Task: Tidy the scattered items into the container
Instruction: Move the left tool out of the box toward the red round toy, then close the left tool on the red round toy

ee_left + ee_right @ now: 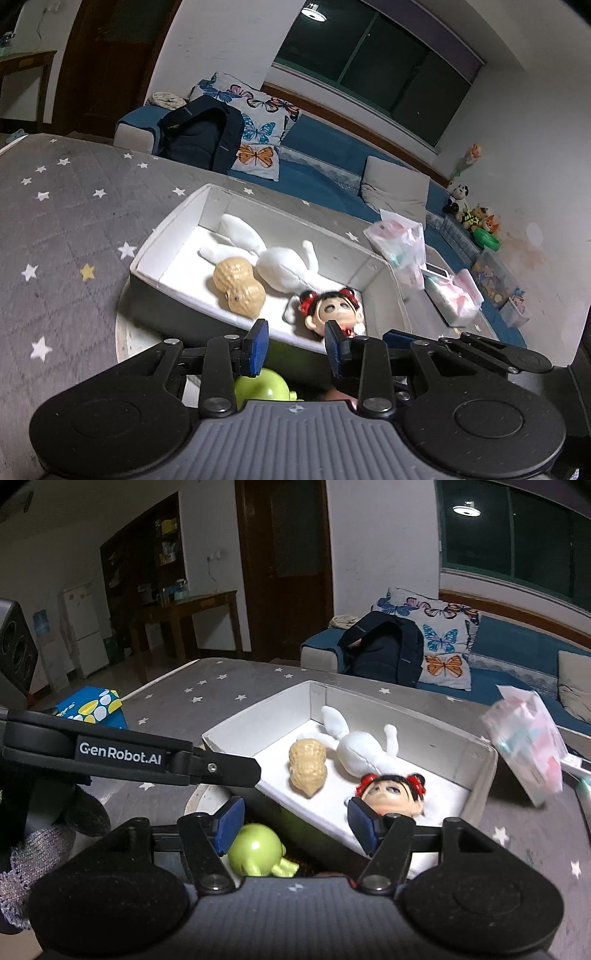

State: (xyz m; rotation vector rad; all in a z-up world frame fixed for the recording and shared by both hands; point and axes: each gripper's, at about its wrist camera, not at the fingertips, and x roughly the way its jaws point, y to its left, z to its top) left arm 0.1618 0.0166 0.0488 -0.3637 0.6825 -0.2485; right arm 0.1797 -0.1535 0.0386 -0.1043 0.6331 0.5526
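A white open box [173, 218] [258, 716] sits on the grey star-patterned cover. Inside lie a white plush rabbit [280, 266] [362, 749], a tan peanut toy [238, 286] [308, 766] and a doll head with red hair buns [334, 308] [393, 790]. A green toy [262, 386] [255, 851] lies outside the box, just below its near wall. My left gripper [297, 345] is open and empty above the green toy. My right gripper [295, 825] is open and empty beside it. The left gripper's arm crosses the right wrist view [129, 755].
A clear bag with pink items [400, 243] [528, 742] lies right of the box. A white round object [127, 339] sits under the box's near corner. A blue sofa with a butterfly pillow [255, 129] and dark backpack [201, 134] stands behind.
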